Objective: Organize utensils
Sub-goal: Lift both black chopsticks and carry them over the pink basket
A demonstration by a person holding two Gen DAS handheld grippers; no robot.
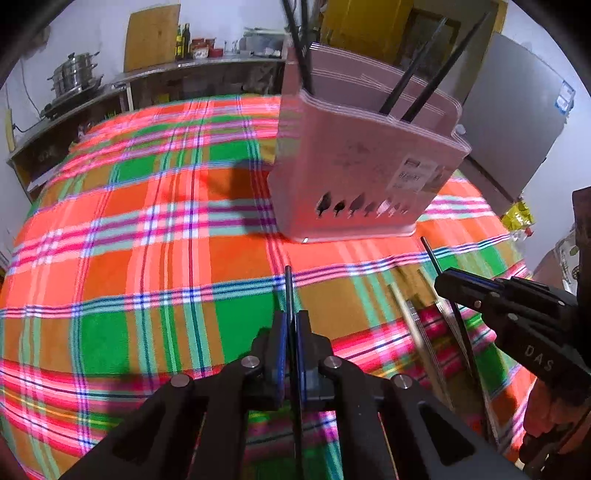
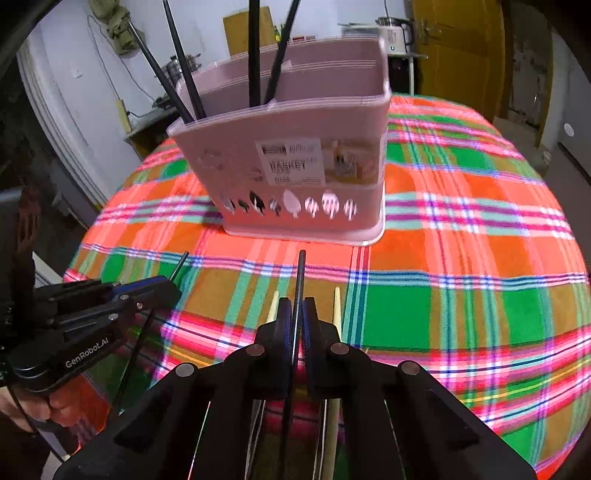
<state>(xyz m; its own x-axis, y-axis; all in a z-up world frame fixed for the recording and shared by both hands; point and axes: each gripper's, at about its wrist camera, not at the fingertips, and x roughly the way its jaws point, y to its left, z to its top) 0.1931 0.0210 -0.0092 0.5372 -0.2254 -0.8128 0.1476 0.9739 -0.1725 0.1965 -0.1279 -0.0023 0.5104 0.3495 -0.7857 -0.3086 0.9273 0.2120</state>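
Observation:
A pink utensil basket point(image 1: 354, 173) point(image 2: 295, 122) stands on the plaid tablecloth, with several black chopsticks point(image 2: 184, 74) upright in its rear compartments. My left gripper point(image 1: 291, 317) is shut on one black chopstick point(image 1: 288, 284) that points toward the basket. My right gripper point(image 2: 297, 306) is shut on another black chopstick point(image 2: 301, 273), a little short of the basket's front. Each gripper also shows in the other's view: the right gripper point(image 1: 443, 280) at the right, the left gripper point(image 2: 168, 288) at the left. Pale chopsticks point(image 2: 337, 306) lie on the cloth under the right gripper.
The round table wears an orange, green and pink plaid cloth point(image 1: 147, 240). Behind it are a shelf with steel pots point(image 1: 74, 74), a grey fridge point(image 1: 517, 122), a yellow door point(image 2: 458, 48) and a kettle point(image 2: 397, 31). A hand point(image 2: 26, 410) holds the left gripper.

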